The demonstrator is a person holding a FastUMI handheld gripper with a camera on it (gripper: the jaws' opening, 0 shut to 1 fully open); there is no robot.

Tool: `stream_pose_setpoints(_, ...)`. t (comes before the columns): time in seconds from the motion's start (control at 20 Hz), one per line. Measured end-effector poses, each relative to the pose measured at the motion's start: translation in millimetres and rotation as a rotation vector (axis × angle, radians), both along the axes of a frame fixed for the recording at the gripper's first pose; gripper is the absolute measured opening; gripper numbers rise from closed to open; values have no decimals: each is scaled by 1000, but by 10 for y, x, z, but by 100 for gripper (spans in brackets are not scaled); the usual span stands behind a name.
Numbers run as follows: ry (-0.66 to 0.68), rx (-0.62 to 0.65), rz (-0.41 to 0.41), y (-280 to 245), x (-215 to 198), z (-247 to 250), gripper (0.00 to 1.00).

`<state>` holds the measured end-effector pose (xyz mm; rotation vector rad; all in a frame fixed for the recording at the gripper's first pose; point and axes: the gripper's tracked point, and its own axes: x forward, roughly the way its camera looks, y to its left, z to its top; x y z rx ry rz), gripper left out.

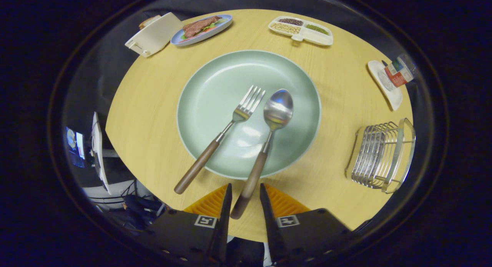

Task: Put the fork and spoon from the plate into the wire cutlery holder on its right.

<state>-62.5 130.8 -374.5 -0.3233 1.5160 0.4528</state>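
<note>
A pale green plate (209, 86) lies in the middle of the round wooden table (146, 105). On it rest a fork (241, 114) and, to its right, a spoon (278, 110), both with brown wooden handles that reach over the plate's near rim. My gripper (246, 185) is open just above the table. The spoon handle's end lies between its fingers with a gap on each side. The fork's handle ends a little to the left of the fingers. The wire cutlery holder (378, 155) stands to the right of the plate, with nothing in it.
At the table's far side are a white box (153, 34), a blue plate with meat (201, 28) and a divided white tray of beans (301, 30). A small white dish with a packet (389, 82) sits beyond the holder. The table's near edge runs under the fingers.
</note>
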Motion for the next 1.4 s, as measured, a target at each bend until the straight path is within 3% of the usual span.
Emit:
stream_pose_setpoints(0.05,6,1,-12,-2,-14,-15,19)
stream_pose_setpoints(0.3,19,29,-43,-39,13,30,1)
stream_pose_setpoints(1.0,-25,194,-53,-233,193,1012,1)
stream_pose_setpoints(1.4,-84,160,-179,-1152,512,1641,1)
